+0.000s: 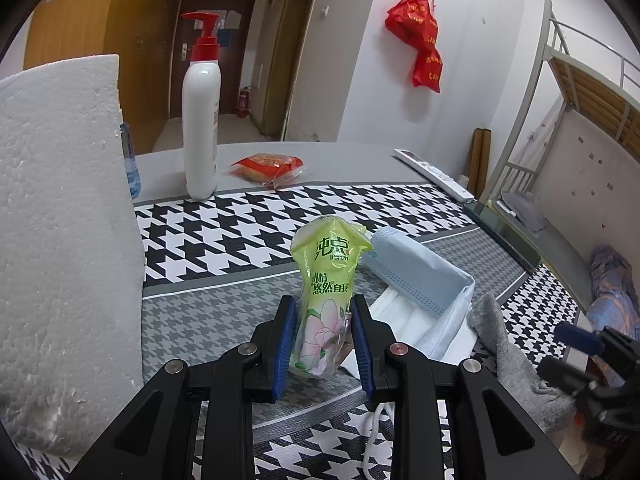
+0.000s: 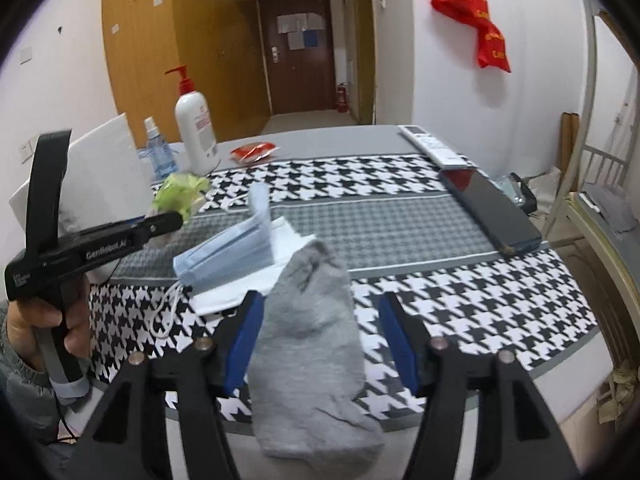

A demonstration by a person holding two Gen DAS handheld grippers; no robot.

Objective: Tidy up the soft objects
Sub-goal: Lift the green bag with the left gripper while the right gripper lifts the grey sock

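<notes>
My left gripper (image 1: 324,308) is shut on a green tissue pack (image 1: 326,276) and holds it above the table. The pack also shows in the right wrist view (image 2: 182,192). Blue face masks (image 1: 416,276) lie on white masks (image 1: 404,320) just right of it; the blue masks also show in the right wrist view (image 2: 228,252). A grey sock (image 2: 316,344) lies between the fingers of my right gripper (image 2: 320,304), whose jaws stand wide apart. The sock also shows in the left wrist view (image 1: 516,364).
A white foam block (image 1: 60,240) stands at the left. A white pump bottle (image 1: 202,120), a small spray bottle (image 2: 158,152) and a red snack pack (image 1: 266,168) are at the back. A remote (image 2: 434,146) and a dark phone (image 2: 492,210) lie on the right. The houndstooth cloth (image 2: 460,300) covers the table.
</notes>
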